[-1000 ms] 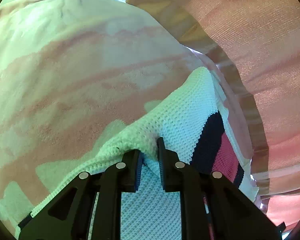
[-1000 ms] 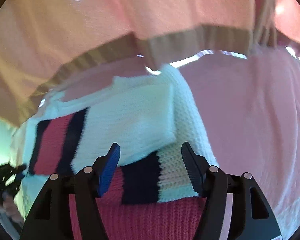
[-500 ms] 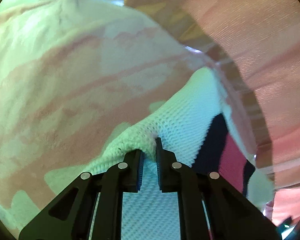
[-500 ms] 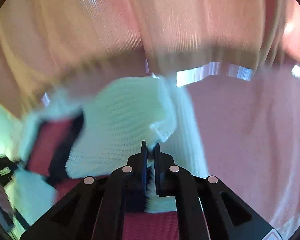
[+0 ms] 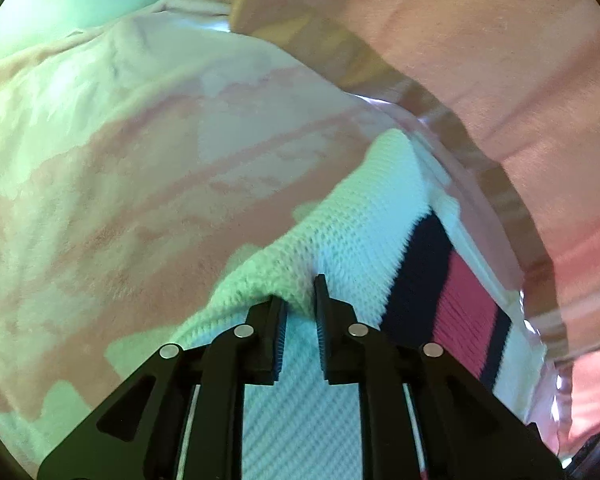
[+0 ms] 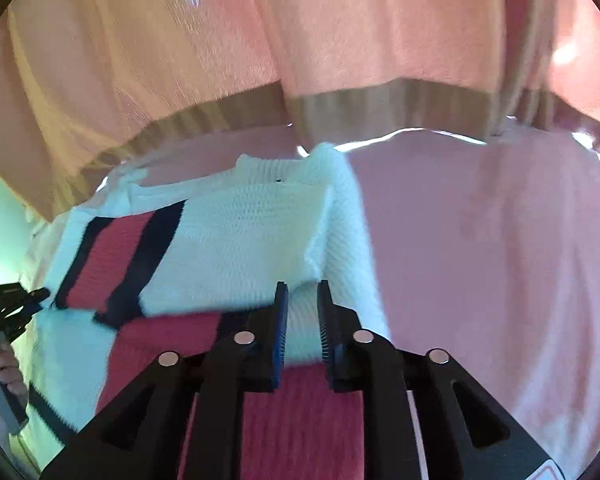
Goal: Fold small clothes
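Close in front of both cameras lies a small knitted sweater [image 6: 236, 248], white with a red band edged in dark navy, spread on a pink patterned blanket [image 5: 132, 168] that covers the surface. In the left wrist view the left gripper [image 5: 300, 300] has a raised ridge of the sweater's [image 5: 372, 216] white knit bunched between its black fingers [image 5: 270, 336]; its jaws are opening slightly, yet the fabric is still pinched up and pressed between the pads. The striped part of the garment runs off to the right of that gripper, under the hem of a pink curtain [image 5: 500, 60] with a tan border. In the right wrist view the right gripper [image 6: 302, 304] sits over the near right portion of the sweater, where a folded white flap lies across the striped body. Its jaws are opening, a narrow gap between the blue-ribbed pads, and white knit shows between the tips, though whether the pads still press it cannot be told. At the far left edge of that view the left gripper [image 6: 16, 300] appears, held by a person's hand [image 6: 4, 368]. The blanket [image 6: 480, 260] stretches bare to the right, and the curtain [image 6: 300, 40] hangs along the far side.
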The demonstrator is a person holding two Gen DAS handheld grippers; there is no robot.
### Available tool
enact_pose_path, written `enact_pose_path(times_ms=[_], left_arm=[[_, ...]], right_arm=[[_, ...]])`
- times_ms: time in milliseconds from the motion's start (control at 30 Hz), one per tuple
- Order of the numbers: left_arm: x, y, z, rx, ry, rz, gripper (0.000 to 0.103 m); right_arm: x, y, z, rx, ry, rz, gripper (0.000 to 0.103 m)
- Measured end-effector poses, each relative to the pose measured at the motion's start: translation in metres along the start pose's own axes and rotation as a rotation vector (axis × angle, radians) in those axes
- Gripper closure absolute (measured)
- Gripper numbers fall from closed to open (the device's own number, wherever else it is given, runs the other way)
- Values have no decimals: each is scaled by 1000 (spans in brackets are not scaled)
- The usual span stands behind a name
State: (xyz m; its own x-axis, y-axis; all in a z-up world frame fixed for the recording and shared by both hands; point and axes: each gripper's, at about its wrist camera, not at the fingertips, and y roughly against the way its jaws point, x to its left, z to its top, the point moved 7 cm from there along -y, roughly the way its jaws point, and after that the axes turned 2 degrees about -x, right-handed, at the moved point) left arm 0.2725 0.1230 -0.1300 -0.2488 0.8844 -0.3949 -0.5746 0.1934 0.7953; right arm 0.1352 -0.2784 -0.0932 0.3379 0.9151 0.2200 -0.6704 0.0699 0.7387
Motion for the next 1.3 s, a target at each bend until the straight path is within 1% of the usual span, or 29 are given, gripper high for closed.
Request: enact_pose_path(times_ms=[33,100,133,167,200,233,267,367,433,500,533,567,600,667,733,767,800,833,867,900,967,1000,1067,1100,1133,1200,1233,1267,1300], left_arm=[[0,5,-2,4,-11,-4,85],[3,20,-11,15,-42,1,72],[5,26,-16,22,-52,-8,68],[8,34,-22,35,-64,-16,60],[12,42,-30,51,-73,-23,56],[15,48,-36,59,-85,-31,47],[22,57,-47,62,-116,-30,41],[43,76,-78,68,-180,-16,40],[63,85,-100,88,-172,0,38],[85,93,-121,104,-136,18,38],[95,99,-133,109,-119,13,38],[98,104,-138,94,-125,4,37],[100,110,-145,87,-143,11,36],[102,115,-156,92,-162,-1,33],[100,119,-165,81,-194,5,34],[96,119,-169,80,-224,14,37],[94,119,-173,77,-247,29,49],[93,118,-173,69,-265,59,59],[94,118,-172,66,-262,66,89],[93,118,-171,84,-240,38,95],[91,128,-171,90,-198,-12,96],[87,137,-173,86,-201,-34,96],[78,159,-182,81,-230,-66,96],[74,167,-189,89,-238,-86,96],[71,173,-197,100,-244,-99,96],[66,182,-218,131,-271,-98,96],[66,183,-228,145,-289,-88,96],[68,181,-242,166,-315,-60,96],[70,180,-249,176,-325,-42,96]], right_arm=[[-5,12,-6,2,-9,0,76],[-13,41,-30,13,-32,-2,58],[-17,53,-43,18,-40,0,55],[-22,68,-69,35,-48,4,51],[-25,75,-85,50,-51,9,50],[-28,82,-104,73,-57,13,50],[-30,90,-130,113,-68,22,50],[-28,108,-181,181,-63,65,50],[-21,115,-200,210,-38,85,50],[-14,120,-219,240,-29,114,49],[-11,121,-221,236,-28,122,48],[-10,124,-223,219,-22,123,46],[-8,125,-225,221,-21,135,46],[-3,126,-227,207,-13,146,46],[4,123,-227,180,25,163,46],[7,120,-226,162,52,159,50],[9,117,-223,151,75,145,58],[10,115,-222,154,90,138,88],[11,113,-218,160,87,152,92],[8,114,-213,154,54,168,94],[-2,129,-198,114,34,172,96],[-8,144,-189,75,46,157,96],[-22,178,-176,29,59,139,97],[-28,190,-173,20,67,125,99],[-35,201,-173,20,83,97,99],[-49,213,-185,67,118,29,99],[-53,213,-194,96,117,9,99],[-58,209,-207,144,122,-2,99],[-61,204,-218,187,126,-7,99]])
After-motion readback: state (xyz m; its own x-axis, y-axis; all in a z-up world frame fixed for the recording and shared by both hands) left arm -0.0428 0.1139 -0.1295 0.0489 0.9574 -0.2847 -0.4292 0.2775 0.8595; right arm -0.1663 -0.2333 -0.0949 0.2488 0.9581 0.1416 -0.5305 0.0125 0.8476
